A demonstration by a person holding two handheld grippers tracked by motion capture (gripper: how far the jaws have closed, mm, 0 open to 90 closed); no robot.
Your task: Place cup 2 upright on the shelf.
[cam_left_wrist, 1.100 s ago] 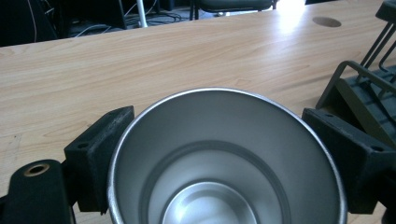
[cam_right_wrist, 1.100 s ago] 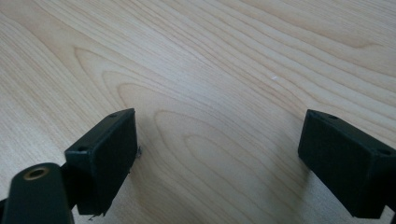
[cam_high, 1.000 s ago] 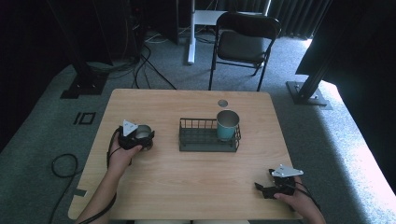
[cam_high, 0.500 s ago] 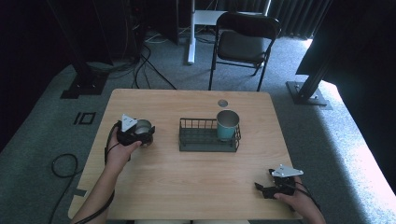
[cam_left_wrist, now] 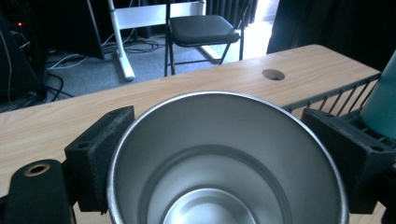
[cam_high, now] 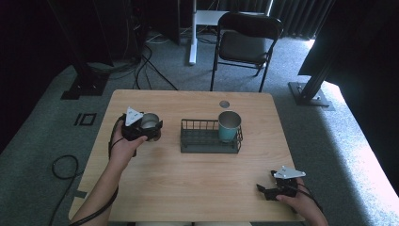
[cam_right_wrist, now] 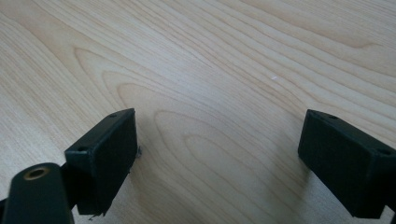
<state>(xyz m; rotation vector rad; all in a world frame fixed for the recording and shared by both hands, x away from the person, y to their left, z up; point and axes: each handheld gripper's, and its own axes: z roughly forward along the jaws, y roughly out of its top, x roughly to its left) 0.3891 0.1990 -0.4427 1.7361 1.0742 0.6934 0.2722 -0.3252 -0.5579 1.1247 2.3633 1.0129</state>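
High view, left tongs (cam_high: 149, 128): sitting left of centre in the frame, gripping a steel cup (cam_high: 149, 123) from its two sides.
High view, steel cup: standing upright with its open mouth facing up, showing a pale grey inside, lying well left of the wire basket (cam_high: 210, 136).
High view, wire basket: sitting at the middle of the wooden surface (cam_high: 188, 179), holding a teal cup (cam_high: 229, 126) upright at its right end.
High view, right tongs (cam_high: 269, 192): resting at the lower right of the frame, near the surface's front edge, jaws standing apart with nothing between them.
Left gripper view, steel cup (cam_left_wrist: 224, 163): taking up the lower middle of the frame, its round rim shining bright, its brushed inner wall narrowing down to a gleaming bottom.
Left gripper view, left tongs (cam_left_wrist: 224, 154): black pads pressing on the cup's rim at the left and right edges of the frame.
Left gripper view, teal cup (cam_left_wrist: 383, 102): showing at the right edge, inside the basket (cam_left_wrist: 327, 100).
Right gripper view, right tongs (cam_right_wrist: 219, 154): jaws standing wide over bare wood grain (cam_right_wrist: 210, 70).
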